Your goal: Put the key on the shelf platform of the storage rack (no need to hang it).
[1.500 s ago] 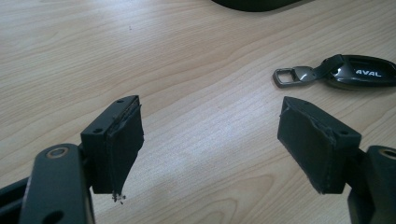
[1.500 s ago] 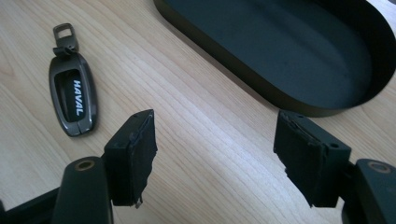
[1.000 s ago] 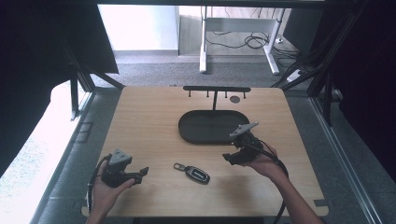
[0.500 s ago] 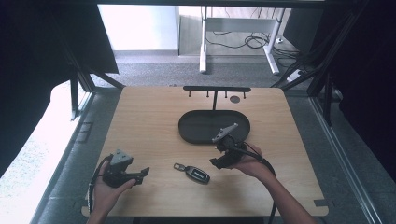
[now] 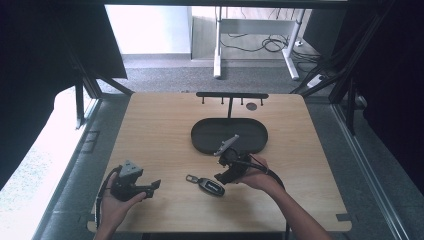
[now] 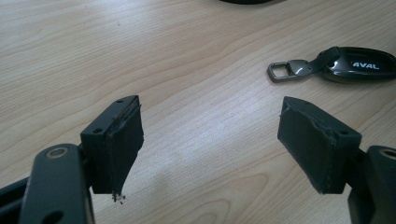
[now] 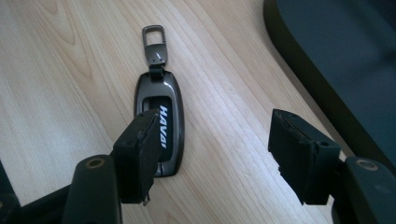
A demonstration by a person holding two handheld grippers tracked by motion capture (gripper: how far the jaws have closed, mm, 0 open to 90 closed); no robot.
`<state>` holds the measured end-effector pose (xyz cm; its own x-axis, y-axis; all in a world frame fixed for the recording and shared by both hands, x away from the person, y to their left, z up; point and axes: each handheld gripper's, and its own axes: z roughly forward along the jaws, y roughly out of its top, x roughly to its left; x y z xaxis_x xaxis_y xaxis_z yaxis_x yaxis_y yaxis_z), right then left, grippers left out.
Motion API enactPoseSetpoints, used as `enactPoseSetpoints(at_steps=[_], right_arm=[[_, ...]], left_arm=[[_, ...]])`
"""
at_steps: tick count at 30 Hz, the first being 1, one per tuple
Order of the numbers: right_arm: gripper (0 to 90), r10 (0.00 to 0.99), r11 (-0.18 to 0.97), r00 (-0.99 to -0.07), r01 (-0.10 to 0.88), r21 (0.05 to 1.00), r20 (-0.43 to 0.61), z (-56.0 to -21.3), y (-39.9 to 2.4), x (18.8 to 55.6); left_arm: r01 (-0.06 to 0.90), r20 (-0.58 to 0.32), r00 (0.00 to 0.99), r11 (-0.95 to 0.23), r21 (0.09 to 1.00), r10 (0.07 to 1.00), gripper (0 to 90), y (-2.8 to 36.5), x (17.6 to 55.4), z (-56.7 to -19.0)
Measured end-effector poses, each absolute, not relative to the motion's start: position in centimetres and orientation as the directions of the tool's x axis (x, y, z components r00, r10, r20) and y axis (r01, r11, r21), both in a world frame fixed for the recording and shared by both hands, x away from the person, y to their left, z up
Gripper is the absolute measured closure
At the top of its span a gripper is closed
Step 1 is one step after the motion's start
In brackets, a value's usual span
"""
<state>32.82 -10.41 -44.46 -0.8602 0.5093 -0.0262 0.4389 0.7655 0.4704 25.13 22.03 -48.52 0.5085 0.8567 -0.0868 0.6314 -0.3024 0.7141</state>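
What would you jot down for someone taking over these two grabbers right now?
Left gripper: open, holding nothing, at the table's near left.
Right gripper: open, jaws have just been closing, low over the key fob, which lies partly under its left jaw; not gripped.
Fob lies flat on the table, near the tray.
Done: approach to the fob.
Left: centre the jaws, grip, lift, probably to the tray.

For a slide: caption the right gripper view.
Right gripper, jaws open, closing in over a Haval key fob lying on the wooden table.
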Motion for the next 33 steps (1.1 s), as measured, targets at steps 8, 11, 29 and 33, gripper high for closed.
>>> enactPoseSetpoints(at_steps=[8,11,29,33], right_arm=[[34.8,0.479,0.786,-0.878,0.419,0.454,-0.019,-45.2,-8.7,32.5],[34.8,0.468,0.794,-0.883,0.411,0.449,-0.019,-45.5,-8.3,32.5],[35.9,0.420,0.846,-0.907,0.388,0.366,-0.010,-48.8,-5.8,31.8],[36.2,0.413,0.855,-0.911,0.384,0.349,-0.009,-49.3,-5.4,31.7]], left_arm=[[0.634,-0.091,0.505,-0.297,0.714,0.858,22.6,22.1,25.1,-48.5],[0.633,-0.091,0.506,-0.298,0.714,0.858,22.6,22.1,25.1,-48.5],[0.630,-0.092,0.510,-0.298,0.717,0.855,22.5,22.2,25.1,-48.4],[0.630,-0.093,0.508,-0.296,0.718,0.856,22.6,22.3,25.1,-48.3]])
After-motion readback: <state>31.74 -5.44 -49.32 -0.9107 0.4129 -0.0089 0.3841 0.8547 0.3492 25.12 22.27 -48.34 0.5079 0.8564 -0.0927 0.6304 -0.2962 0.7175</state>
